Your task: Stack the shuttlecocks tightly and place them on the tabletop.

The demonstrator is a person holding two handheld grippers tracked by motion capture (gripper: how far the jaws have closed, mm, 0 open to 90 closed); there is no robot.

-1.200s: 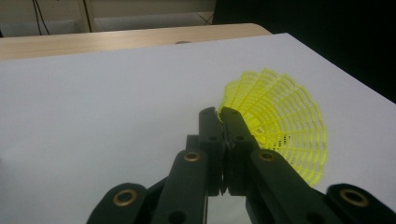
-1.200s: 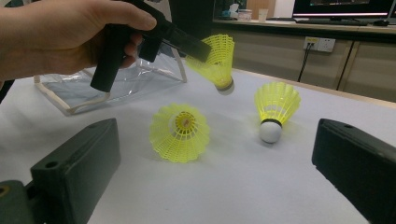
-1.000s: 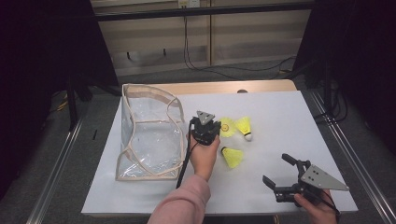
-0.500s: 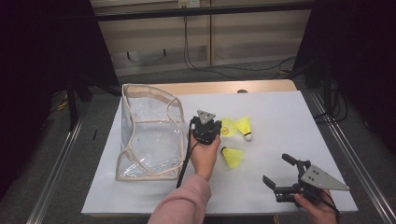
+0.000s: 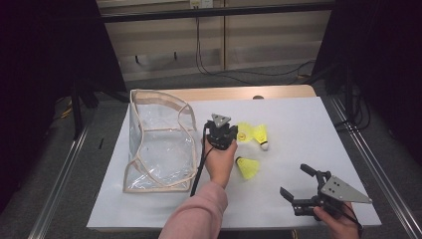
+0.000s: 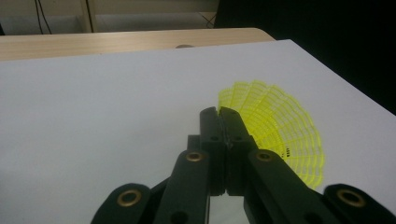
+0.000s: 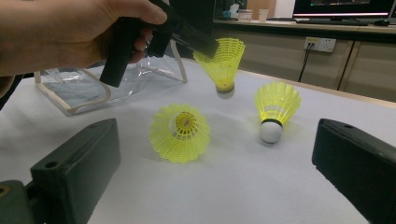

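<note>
Three yellow shuttlecocks are on the white table top (image 5: 298,124). My left gripper (image 5: 232,134) (image 6: 219,113) is shut on the skirt rim of one shuttlecock (image 5: 243,131) (image 6: 280,126). In the right gripper view that held shuttlecock (image 7: 222,58) hangs cork down just above the table. A second shuttlecock (image 5: 260,135) (image 7: 275,105) with a white cork lies beside it. The third shuttlecock (image 5: 247,168) (image 7: 180,133) lies nearer me, its open skirt towards my right gripper (image 5: 293,180) (image 7: 217,156). That gripper stands open near the front right corner, holding nothing.
A clear plastic bag (image 5: 159,144) (image 7: 116,79) with beige trim stands open on the left part of the table, just left of my left hand. A pink sleeve (image 5: 194,214) comes in from the front edge. Metal rails run along both sides of the table.
</note>
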